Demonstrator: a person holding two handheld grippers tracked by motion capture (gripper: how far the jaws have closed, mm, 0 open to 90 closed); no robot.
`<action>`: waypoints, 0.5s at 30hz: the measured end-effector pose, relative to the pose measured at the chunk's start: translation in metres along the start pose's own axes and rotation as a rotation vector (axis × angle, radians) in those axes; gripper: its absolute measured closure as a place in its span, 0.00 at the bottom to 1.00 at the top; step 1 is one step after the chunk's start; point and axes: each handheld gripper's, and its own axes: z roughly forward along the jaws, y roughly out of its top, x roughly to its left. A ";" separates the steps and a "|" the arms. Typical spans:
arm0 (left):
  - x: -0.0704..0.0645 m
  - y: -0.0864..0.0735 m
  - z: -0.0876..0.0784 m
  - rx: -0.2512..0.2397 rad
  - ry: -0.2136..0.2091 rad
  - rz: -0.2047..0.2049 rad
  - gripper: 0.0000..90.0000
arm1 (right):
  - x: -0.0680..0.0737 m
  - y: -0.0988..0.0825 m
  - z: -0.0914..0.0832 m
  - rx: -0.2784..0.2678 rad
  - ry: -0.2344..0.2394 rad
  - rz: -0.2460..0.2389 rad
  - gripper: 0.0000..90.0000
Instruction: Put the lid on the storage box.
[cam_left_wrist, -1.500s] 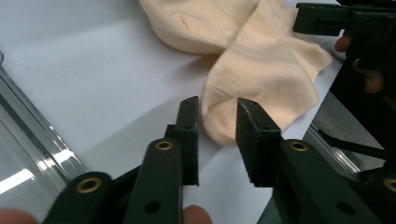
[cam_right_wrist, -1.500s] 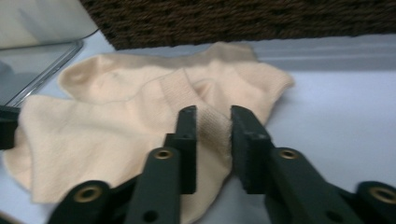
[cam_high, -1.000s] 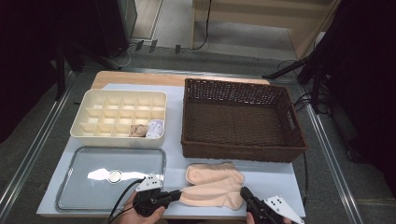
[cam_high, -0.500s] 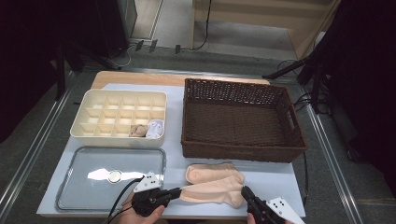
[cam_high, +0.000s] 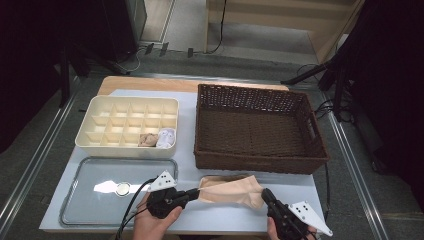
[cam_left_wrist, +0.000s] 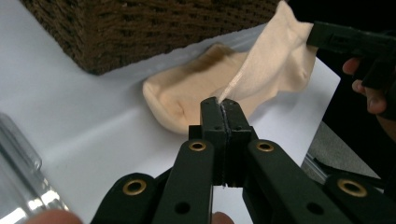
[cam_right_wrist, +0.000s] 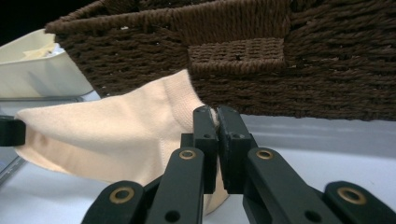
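A pale grey concrete floor (cam_high: 185, 30) is surrounding the white-topped counter (cam_high: 185, 150); black cables (cam_high: 135, 55) are trailing across it, with a light wooden panel (cam_high: 280, 10) standing beyond, dark shadows flanking.

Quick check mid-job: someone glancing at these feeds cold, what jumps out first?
A peach sock stretched above the table's near edge, pinched at one end by the left claw and at the other by the right claw, with a second sock lying under it. Behind them stands a big dark wicker basket, and to its left a cream divided box.
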 end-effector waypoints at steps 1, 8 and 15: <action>0.000 0.003 0.003 0.001 -0.004 -0.001 1.00 | 0.000 0.000 0.001 0.007 -0.004 0.007 0.98; 0.006 0.015 0.021 0.069 0.012 -0.044 1.00 | -0.011 -0.002 0.020 0.058 -0.025 0.025 0.98; 0.018 0.015 0.030 0.073 0.079 -0.067 0.90 | -0.020 -0.009 0.040 0.132 -0.009 0.032 0.89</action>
